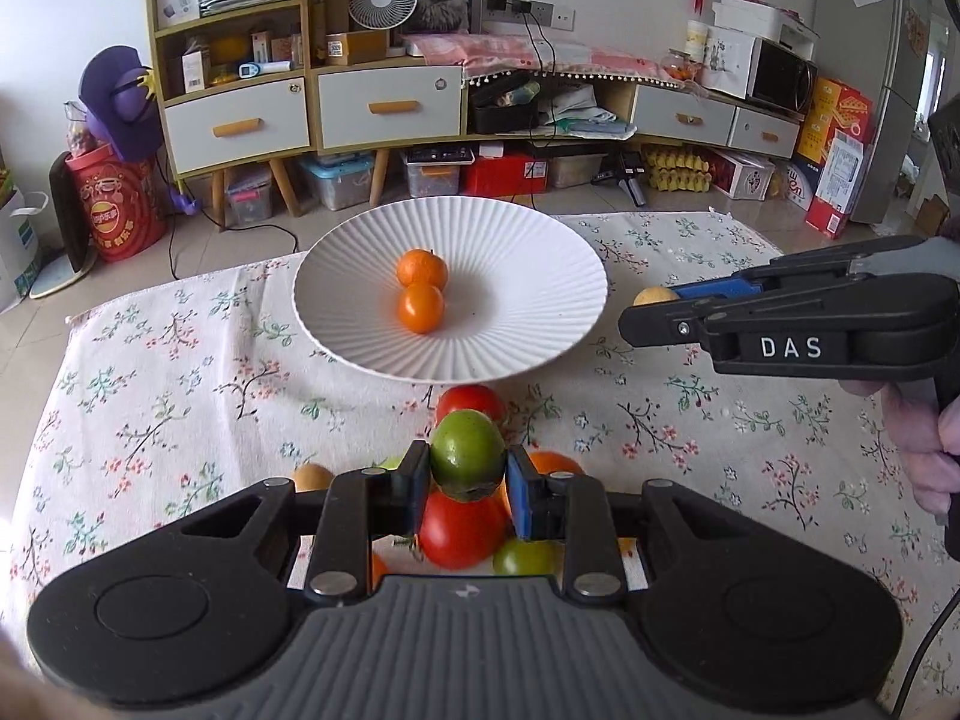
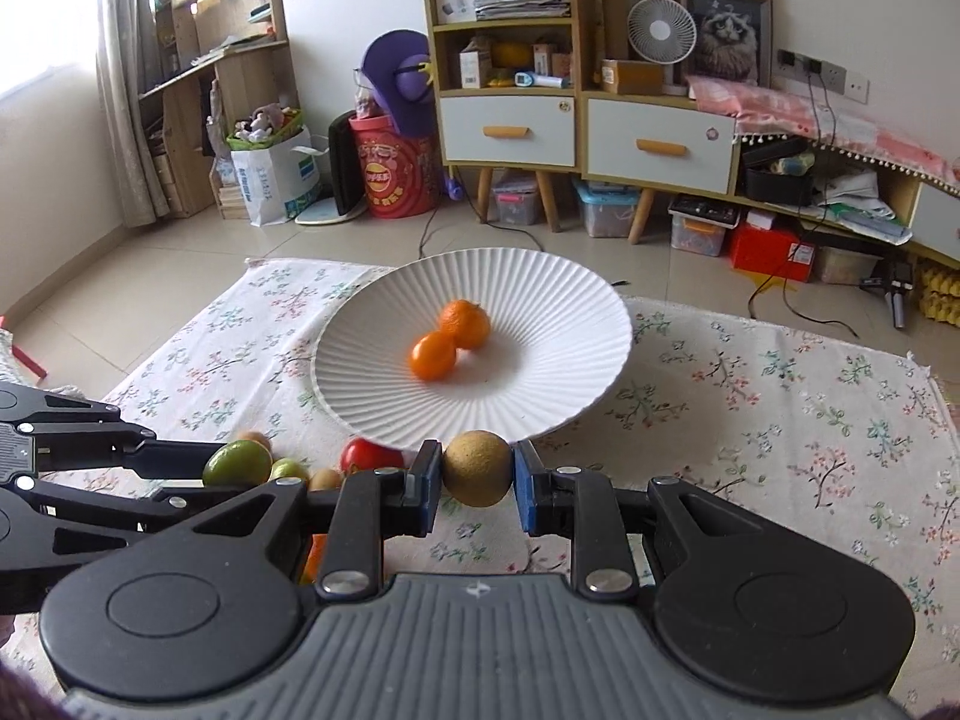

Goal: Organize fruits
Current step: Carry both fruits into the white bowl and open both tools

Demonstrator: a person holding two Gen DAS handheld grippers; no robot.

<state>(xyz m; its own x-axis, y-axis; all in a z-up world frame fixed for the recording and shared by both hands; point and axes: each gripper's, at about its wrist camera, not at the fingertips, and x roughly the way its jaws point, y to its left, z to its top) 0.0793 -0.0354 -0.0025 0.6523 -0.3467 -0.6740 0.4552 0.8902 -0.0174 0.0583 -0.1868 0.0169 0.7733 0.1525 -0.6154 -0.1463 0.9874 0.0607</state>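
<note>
A white ribbed plate (image 1: 528, 276) (image 2: 552, 312) on the floral cloth holds two orange fruits (image 1: 421, 288) (image 2: 450, 339). My left gripper (image 1: 468, 480) is shut on a green fruit (image 1: 467, 455) and holds it above a pile of fruit near the plate's front rim; it also shows in the right wrist view (image 2: 237, 463). The pile has red tomatoes (image 1: 459, 531), a small green fruit (image 1: 523, 557), an orange fruit (image 1: 552, 463) and a brown one (image 1: 312, 476). My right gripper (image 2: 478, 477) is shut on a tan round fruit (image 2: 478, 468) just before the plate's rim, right of the left gripper.
The floral tablecloth (image 1: 180, 372) covers the low table; its far edge drops to a tiled floor. Beyond stand wooden cabinets (image 1: 240, 120), storage boxes and a red bucket (image 1: 120, 210). A hand (image 1: 924, 444) holds the right gripper at the right.
</note>
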